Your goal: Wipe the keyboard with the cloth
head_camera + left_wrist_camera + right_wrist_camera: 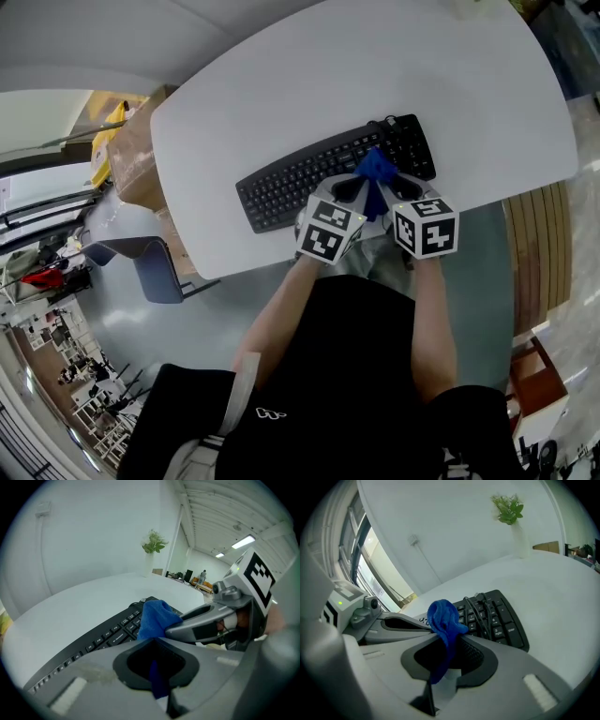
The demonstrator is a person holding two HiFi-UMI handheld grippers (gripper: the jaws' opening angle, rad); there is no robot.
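A black keyboard (300, 178) lies slantwise on the white table (281, 84). Both grippers meet over its near right part. Bunched between them is a blue cloth (377, 169). My left gripper (361, 190) is shut on a thin strip of the cloth (154, 616), which bulges out ahead of its tip over the keys (103, 634). My right gripper (390, 187) is shut on the same cloth (443, 616), which hangs through its jaw opening. A coiled cable (480, 604) rests on the keyboard's (506, 620) right end.
A potted plant in a white vase (511, 513) stands at the table's far side. A cardboard box (141, 150) and a grey chair (150, 267) stand beside the table's left edge. Wooden slats (539, 244) show at the right.
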